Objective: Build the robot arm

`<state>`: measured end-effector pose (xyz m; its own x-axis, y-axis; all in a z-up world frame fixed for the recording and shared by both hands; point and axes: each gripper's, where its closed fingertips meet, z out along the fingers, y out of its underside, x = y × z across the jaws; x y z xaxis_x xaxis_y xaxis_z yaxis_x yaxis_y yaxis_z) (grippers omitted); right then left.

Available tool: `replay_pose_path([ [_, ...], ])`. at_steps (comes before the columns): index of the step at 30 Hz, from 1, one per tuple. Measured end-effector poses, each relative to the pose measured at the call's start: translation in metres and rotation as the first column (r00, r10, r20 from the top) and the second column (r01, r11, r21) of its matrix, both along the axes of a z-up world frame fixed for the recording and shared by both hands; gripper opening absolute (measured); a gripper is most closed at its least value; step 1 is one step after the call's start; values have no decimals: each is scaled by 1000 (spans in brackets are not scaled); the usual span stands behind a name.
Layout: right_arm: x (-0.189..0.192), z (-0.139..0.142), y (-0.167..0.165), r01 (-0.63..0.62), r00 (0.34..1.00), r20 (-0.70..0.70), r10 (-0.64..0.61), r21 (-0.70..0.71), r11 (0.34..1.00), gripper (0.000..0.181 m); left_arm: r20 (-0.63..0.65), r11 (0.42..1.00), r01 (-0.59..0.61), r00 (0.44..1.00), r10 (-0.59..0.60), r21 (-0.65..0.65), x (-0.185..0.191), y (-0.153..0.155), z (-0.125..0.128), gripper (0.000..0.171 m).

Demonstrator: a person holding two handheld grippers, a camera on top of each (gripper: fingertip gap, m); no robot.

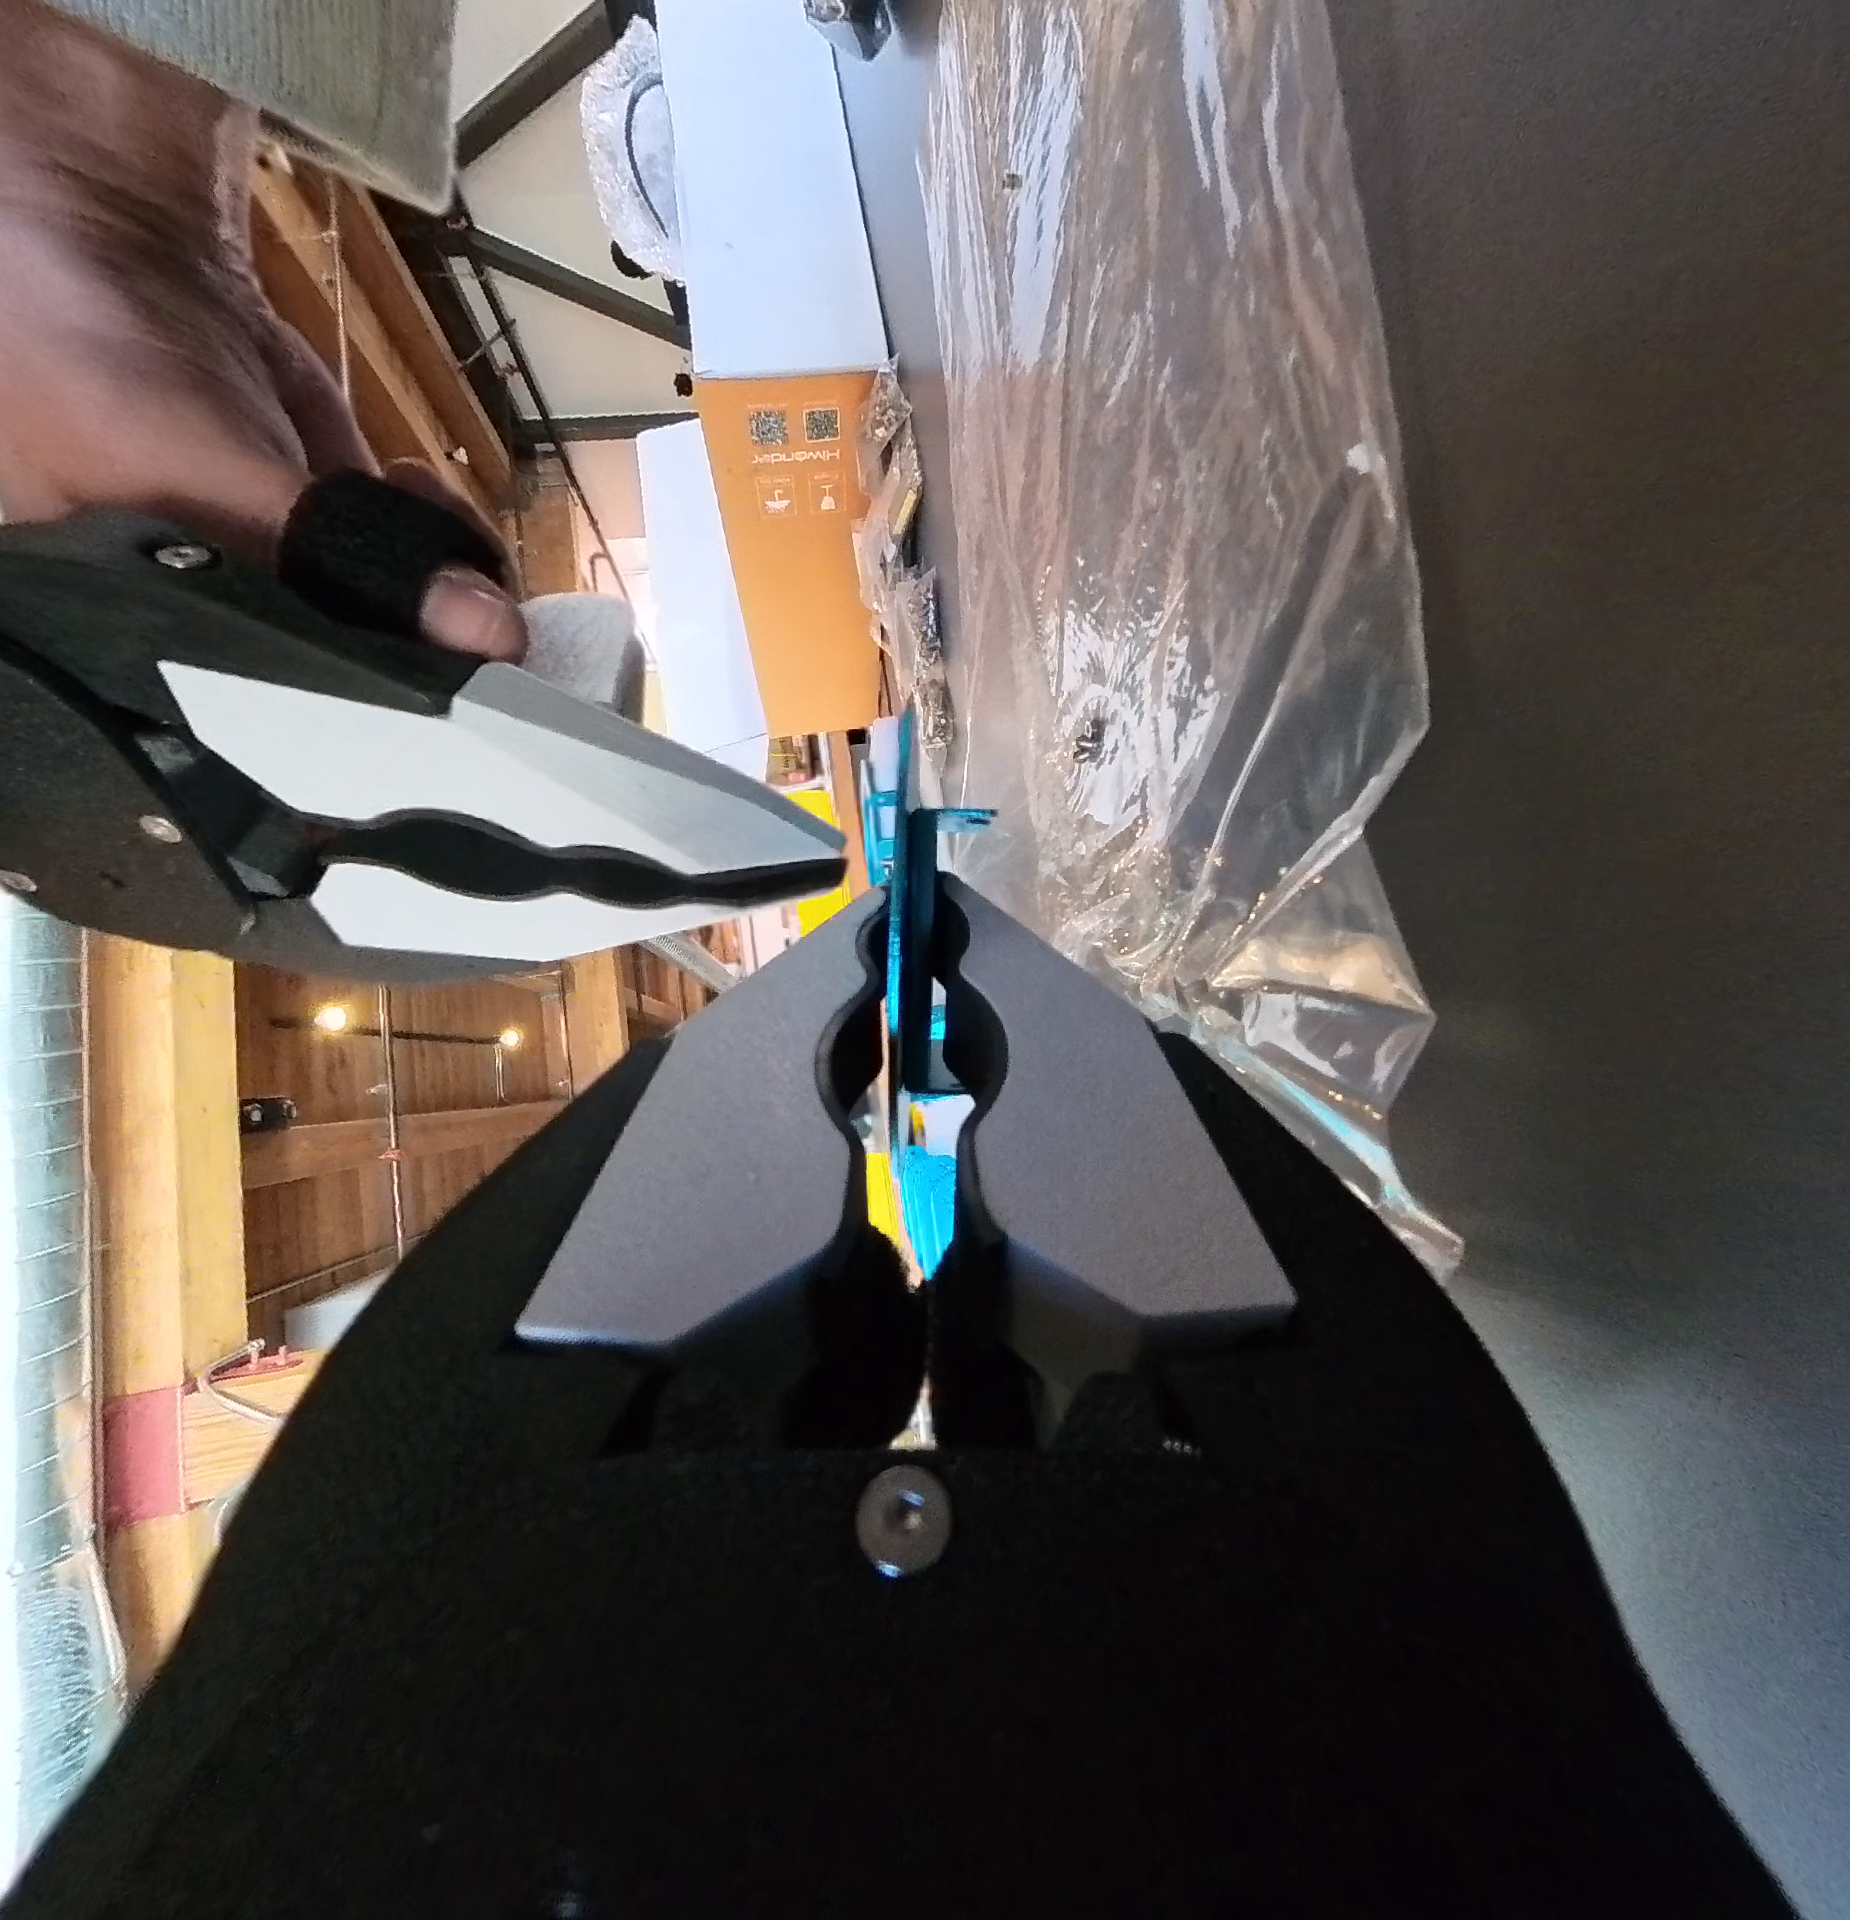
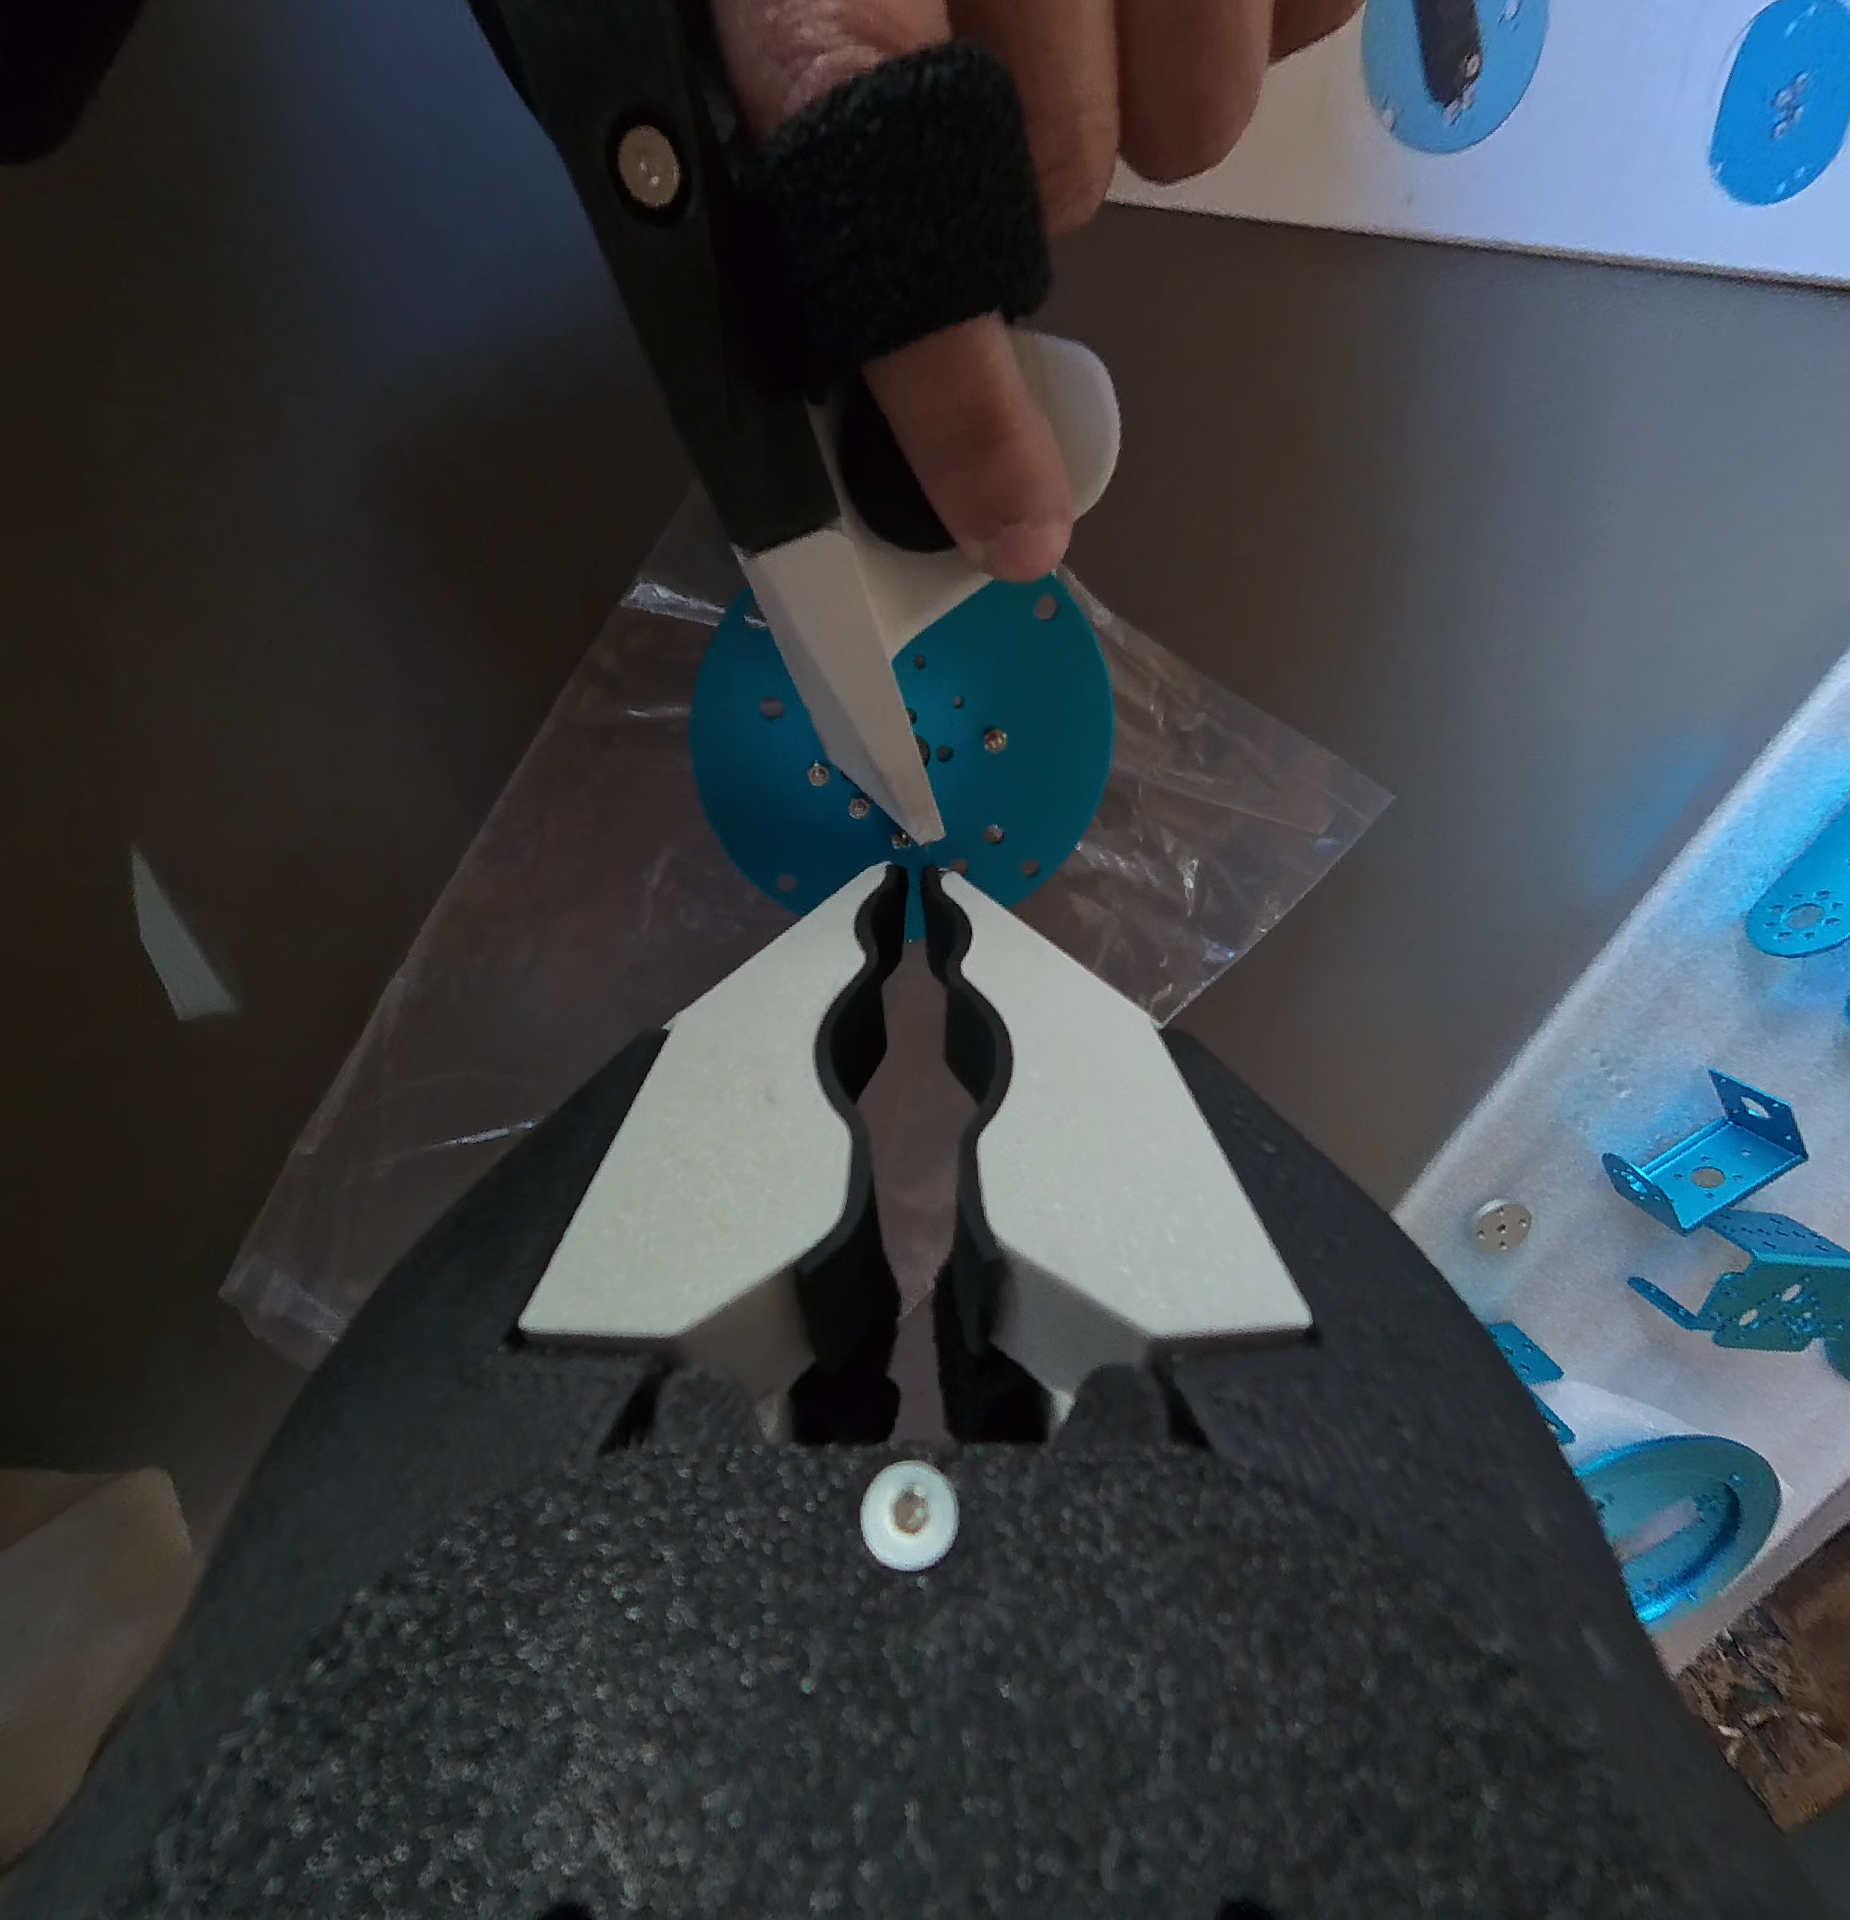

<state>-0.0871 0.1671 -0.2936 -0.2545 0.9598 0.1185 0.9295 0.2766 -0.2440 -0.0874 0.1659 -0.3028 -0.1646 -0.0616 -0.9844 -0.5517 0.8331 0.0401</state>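
Note:
A round blue metal disc (image 2: 1004,717) with several small holes is held above a dark table (image 2: 277,520). My right gripper (image 2: 913,883) is shut on the disc's near edge. My left gripper (image 2: 926,826) comes in from above, shut over the disc's face, with one white finger in front of it. In the left wrist view the disc (image 1: 913,925) shows edge-on between the fingers of my left gripper (image 1: 916,894). The tip of my right gripper (image 1: 827,862) meets the disc from the left. A person's hands hold both grippers.
A clear plastic bag (image 2: 1212,810) lies on the table under the disc; it also shows in the left wrist view (image 1: 1160,520). A white foam tray (image 2: 1586,1101) at the right holds several blue metal brackets (image 2: 1700,1164). An orange and white box (image 1: 786,540) and small bags of screws (image 1: 900,582) lie farther off. My left and right fingertips are right by each other.

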Motion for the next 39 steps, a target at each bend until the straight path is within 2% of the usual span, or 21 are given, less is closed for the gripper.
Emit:
replay_pose_path([
  [7,-3,-5,-4,-4,999,-51,3,-15,1000,5,-2,1000,-3,1000,3,-1,0,1,-1,2],
  [11,3,-8,-3,9,1000,-30,-9,-18,1000,5,-1,1000,-6,1000,6,-2,-1,2,-1,2],
  [17,-4,-2,-8,-19,991,-131,19,-4,1000,10,45,994,13,999,-9,-108,0,-2,3,1],
  [23,15,-8,-4,52,994,-97,-55,-28,998,11,34,997,8,999,-6,-75,1,-1,1,2],
  [29,45,6,5,171,970,-178,-165,18,985,10,15,996,-2,1000,3,-86,-2,0,2,1],
  [33,62,-11,11,289,925,-249,-285,-24,957,12,-45,988,-63,997,57,-142,-11,14,-6,1],
  [35,56,-22,6,279,909,-304,-284,-60,958,11,-65,984,-92,994,83,-150,-16,22,-8,2],
  [39,41,-29,9,257,909,-336,-247,-16,966,8,-95,977,-116,990,100,-179,-19,23,-9,2],
])
